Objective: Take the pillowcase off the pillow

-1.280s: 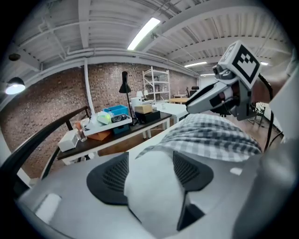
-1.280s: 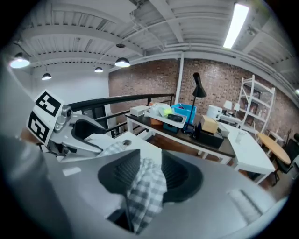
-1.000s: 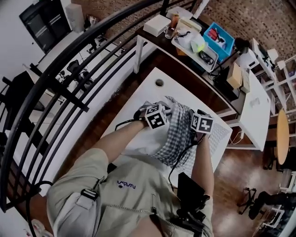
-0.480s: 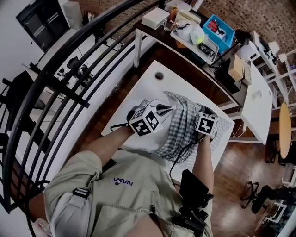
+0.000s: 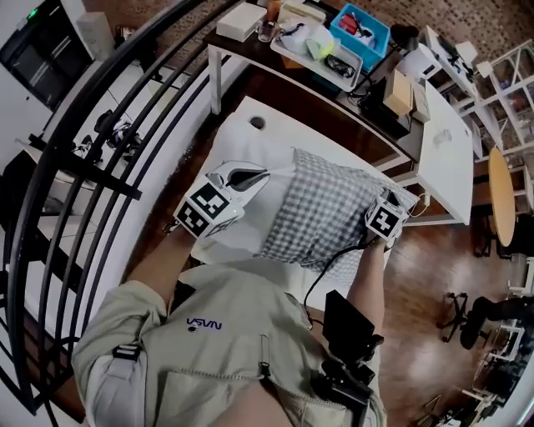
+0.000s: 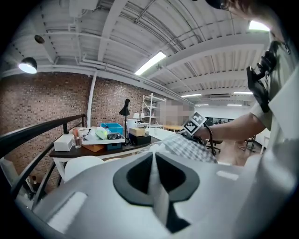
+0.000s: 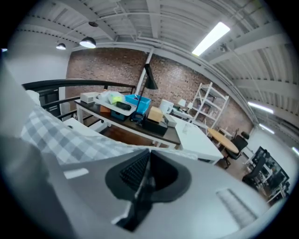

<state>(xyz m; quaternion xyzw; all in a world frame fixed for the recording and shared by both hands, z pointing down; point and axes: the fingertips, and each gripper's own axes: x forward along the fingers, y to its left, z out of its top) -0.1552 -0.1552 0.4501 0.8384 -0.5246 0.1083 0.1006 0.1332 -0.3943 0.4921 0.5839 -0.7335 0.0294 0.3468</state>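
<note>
**Both grippers clamped, checked pillowcase spread between them**

The left gripper [image 6: 153, 165] has its jaws pressed together on a thin fold of white cloth. The cloth shows as a narrow strip between the black pads and appears to be the edge of the pillow [image 5: 250, 227]. The right gripper [image 7: 145, 176] is closed just as tightly, with a thin edge of the checked pillowcase [image 5: 321, 208] nipped between its ribbed pads. In its own view the grey-and-white check runs away to the left of the jaws.

From the head view the two grippers are well apart. The left one is at the white end of the pillow, and the right one is at the far right corner of the checked cloth, near the table's right edge. The pillowcase lies spread between them on the white table [image 5: 279, 133], with bare white pillow showing beside it under the left gripper. A round cable hole [image 5: 257, 123] sits near the table's far end. A black cable [image 5: 329, 268] loops from the right gripper toward the person's beige shirt [image 5: 217, 334].

Beyond the table stands a dark-topped desk [image 7: 170, 137] carrying a blue bin [image 5: 360, 23]. A black railing [image 5: 100, 117] curves along the left, and the wooden floor [image 5: 425, 275] shows at the right.
</note>
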